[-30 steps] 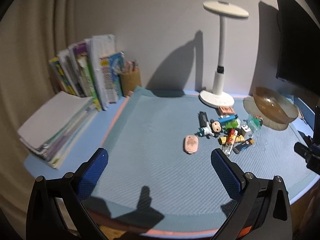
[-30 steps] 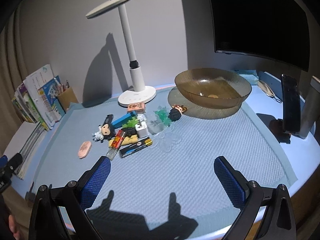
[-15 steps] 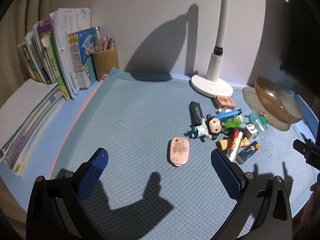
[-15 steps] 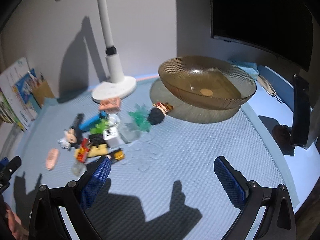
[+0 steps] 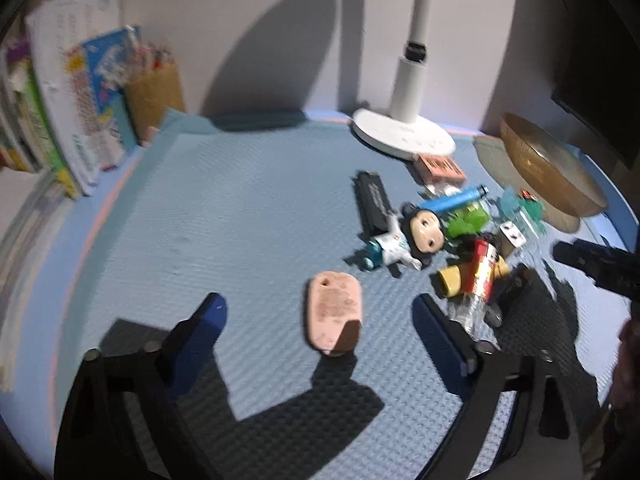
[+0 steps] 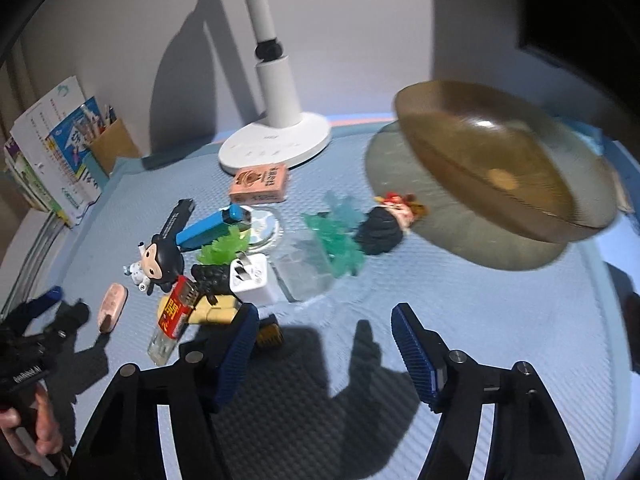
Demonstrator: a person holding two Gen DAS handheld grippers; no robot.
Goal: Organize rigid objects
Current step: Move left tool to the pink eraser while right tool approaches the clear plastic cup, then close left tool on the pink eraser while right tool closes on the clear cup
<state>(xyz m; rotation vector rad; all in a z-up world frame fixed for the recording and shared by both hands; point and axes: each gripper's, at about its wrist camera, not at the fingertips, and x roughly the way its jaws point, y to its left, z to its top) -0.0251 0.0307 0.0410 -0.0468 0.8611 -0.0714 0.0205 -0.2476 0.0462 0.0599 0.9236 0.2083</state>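
1. Since the amber bowl (image 6: 500,160) at far right looks empty apart from a round mark at its bottom, and every small item lies on the blue mat (image 5: 240,220), I'd judge nothing is sorted yet; task at the start.
2. Left tool (image 5: 320,332): released, jaws wide, empty, bracketing the pink eraser (image 5: 334,322), which lies apart at the near left of the pile. It looks like the first pick.
3. Right tool (image 6: 324,336): released, empty, low over the near edge of the clutter; its left finger sits just beside the lighter (image 6: 174,320) and white charger plug (image 6: 252,282).
4. Left to move: doll figure (image 5: 420,232), blue stick (image 5: 454,200), pink card box (image 6: 260,184), black bar (image 5: 374,200), green and teal plastic bits (image 6: 336,236), dark-haired figurine (image 6: 384,228) beside the bowl.
5. Versus 1.0 s ago: both tools have come down and forward. The eraser was far ahead of the left tool, now sits between its fingers. Right tool has closed on the pile; lamp base (image 6: 276,148) and bowl loom larger. Items themselves haven't shifted. Views are motion-blurred.
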